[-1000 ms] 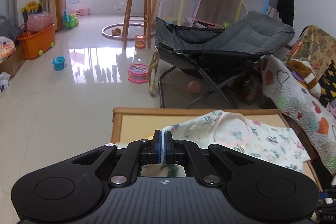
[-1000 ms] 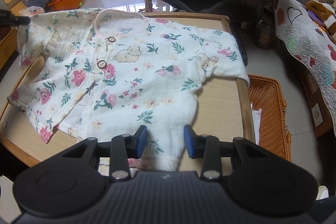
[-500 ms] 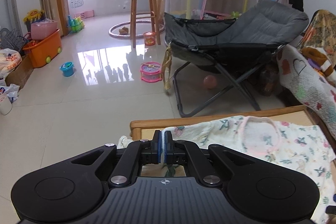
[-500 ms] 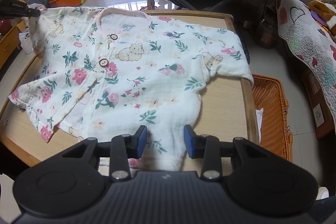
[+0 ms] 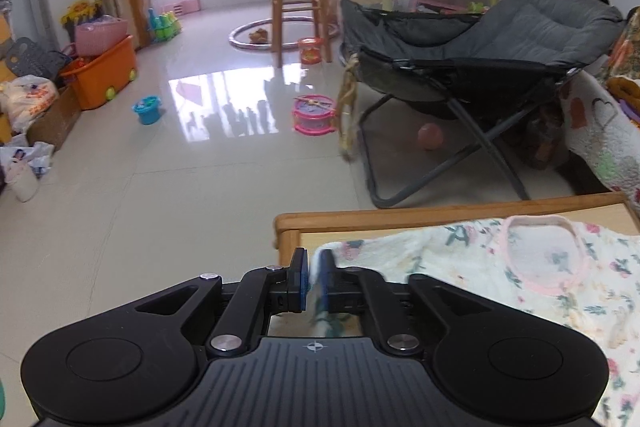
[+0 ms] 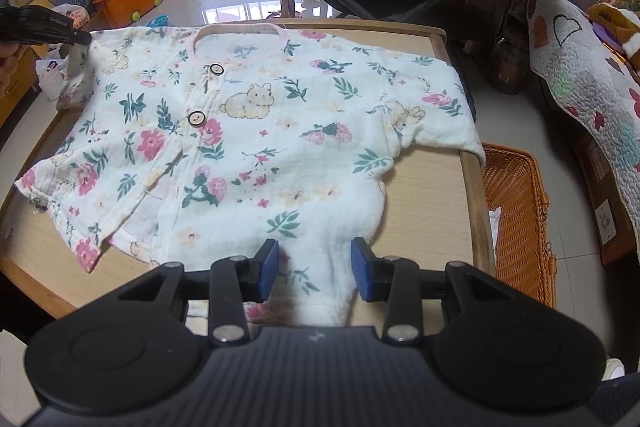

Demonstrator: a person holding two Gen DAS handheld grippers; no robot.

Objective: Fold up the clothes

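A white baby shirt [image 6: 260, 131] with flowers, rabbits and two buttons lies spread face up on the wooden table [image 6: 432, 187]. My left gripper [image 5: 314, 281] is at the table's far left corner. Its jaws are opening, with the edge of the shirt's sleeve [image 5: 320, 259] loose between the blue pads. The right wrist view shows that left gripper [image 6: 78, 39] at the left, the sleeve end drooping just under it. My right gripper [image 6: 314, 269] stands open at the near edge, a pad on either side of the shirt's bottom hem without squeezing it.
An orange wicker basket [image 6: 516, 211] stands on the floor right of the table. A grey folding chair [image 5: 480, 43] is beyond the far edge, and a quilt-covered seat [image 6: 580, 75] is at the right. Toys and an orange bin [image 5: 104, 75] dot the tiled floor.
My left gripper carried the sleeve outward to the left and down, drawing the shirt flatter on the table, and its pads have just parted. The right gripper stayed where it was.
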